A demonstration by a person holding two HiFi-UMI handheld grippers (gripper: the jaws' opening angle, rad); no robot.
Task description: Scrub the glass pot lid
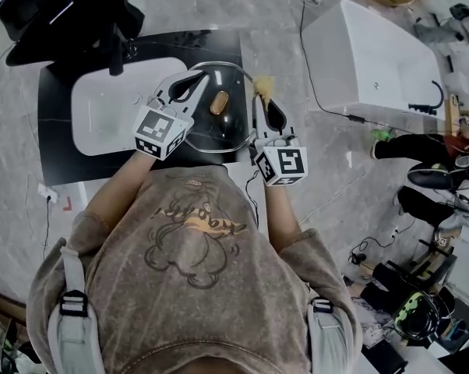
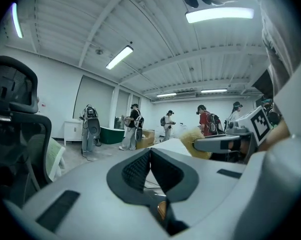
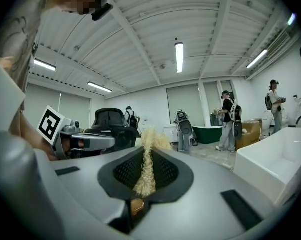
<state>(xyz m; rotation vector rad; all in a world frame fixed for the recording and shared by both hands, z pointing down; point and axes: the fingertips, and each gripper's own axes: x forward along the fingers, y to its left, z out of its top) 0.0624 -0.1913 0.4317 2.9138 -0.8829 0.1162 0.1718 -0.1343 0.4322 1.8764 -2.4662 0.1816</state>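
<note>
- The glass lid [image 1: 219, 127] and a fibrous scrubber [image 1: 263, 84] fill the gap between left claw [image 1: 202, 76] and right claw [image 1: 259, 100].
- Left of them, there is open room above the white basin [image 1: 90, 131] sunk in the black tabletop [image 1: 55, 131].
- A black chair [image 1: 63, 14] crowds the tabletop's far left corner.
- To the right, bare floor [image 1: 336, 154], crossed by a cable [image 1: 308, 68], separates the tabletop from a white tub [image 1: 375, 61].
</note>
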